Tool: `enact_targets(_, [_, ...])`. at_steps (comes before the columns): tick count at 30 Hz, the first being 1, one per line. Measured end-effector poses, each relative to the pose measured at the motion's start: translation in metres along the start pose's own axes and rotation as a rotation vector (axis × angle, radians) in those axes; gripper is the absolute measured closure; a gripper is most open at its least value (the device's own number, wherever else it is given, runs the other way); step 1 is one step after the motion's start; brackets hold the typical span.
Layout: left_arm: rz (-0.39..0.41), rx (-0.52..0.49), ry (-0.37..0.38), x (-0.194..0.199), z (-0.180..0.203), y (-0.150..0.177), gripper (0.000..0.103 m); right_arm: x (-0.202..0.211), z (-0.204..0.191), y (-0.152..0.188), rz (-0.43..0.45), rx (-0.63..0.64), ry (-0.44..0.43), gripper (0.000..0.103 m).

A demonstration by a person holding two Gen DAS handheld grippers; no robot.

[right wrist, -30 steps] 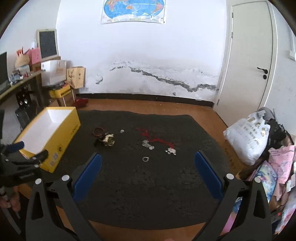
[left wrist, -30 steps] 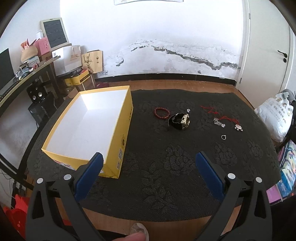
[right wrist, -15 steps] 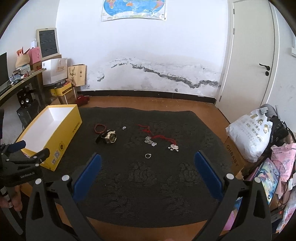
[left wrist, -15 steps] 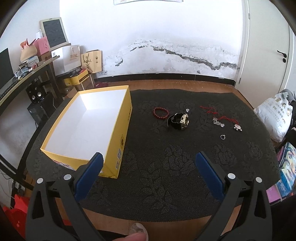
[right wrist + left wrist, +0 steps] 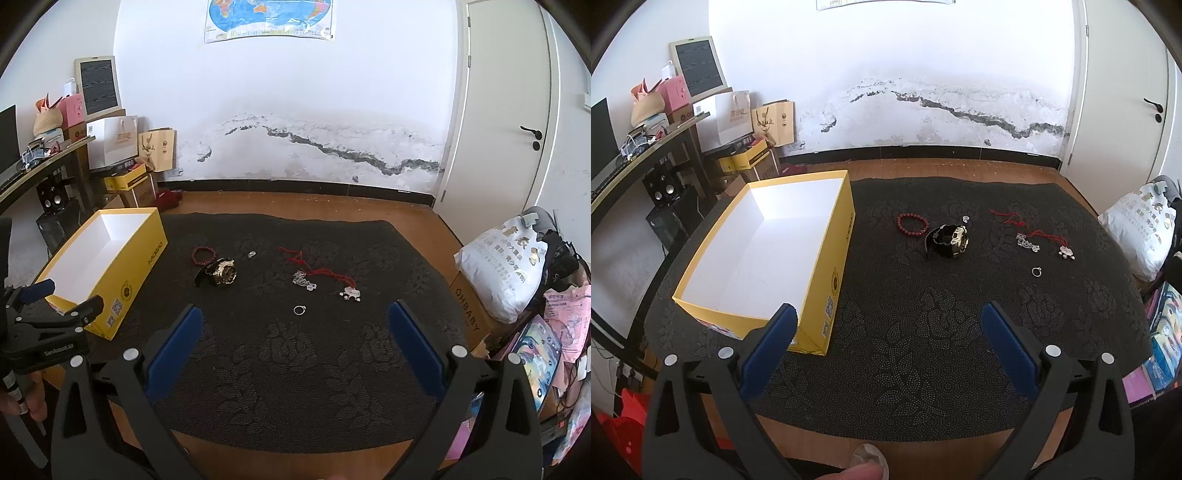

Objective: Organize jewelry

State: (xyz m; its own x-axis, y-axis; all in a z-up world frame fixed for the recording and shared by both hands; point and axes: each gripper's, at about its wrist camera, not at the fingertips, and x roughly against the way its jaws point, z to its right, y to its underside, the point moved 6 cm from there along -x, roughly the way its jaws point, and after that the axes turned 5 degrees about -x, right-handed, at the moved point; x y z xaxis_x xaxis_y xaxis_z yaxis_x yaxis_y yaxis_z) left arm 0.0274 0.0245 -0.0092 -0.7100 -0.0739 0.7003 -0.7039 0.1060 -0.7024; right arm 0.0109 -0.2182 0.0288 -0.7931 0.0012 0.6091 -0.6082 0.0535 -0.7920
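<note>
Both claws released, empty, hovered at near mat edge; right gripper [image 5: 293, 345] sat nearer small silver ring [image 5: 299, 309], straight ahead; watch [image 5: 221, 273] and red bead bracelet [image 5: 202, 254] ahead-left; left gripper [image 5: 888, 338] beside open yellow cardboard box [image 5: 834, 258], left; red-cord necklace [image 5: 317, 271] thin, limp; mat [image 5: 295, 369] textured, dark.

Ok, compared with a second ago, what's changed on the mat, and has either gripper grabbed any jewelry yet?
Nothing has been grabbed. The right gripper has tipped down and eased in, so the mat looks nearer; the left gripper barely shifted. Both stay open and empty. The bead bracelet, watch, ring and red-cord pendant lie where they were, and the yellow box holds nothing.
</note>
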Motion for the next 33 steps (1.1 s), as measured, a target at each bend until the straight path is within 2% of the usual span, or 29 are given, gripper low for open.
enact_targets(33, [-0.022,-0.013,0.009,-0.005,0.007,0.003,0.006,-0.010,-0.001,0.010,-0.035,-0.007,-0.034,0.006])
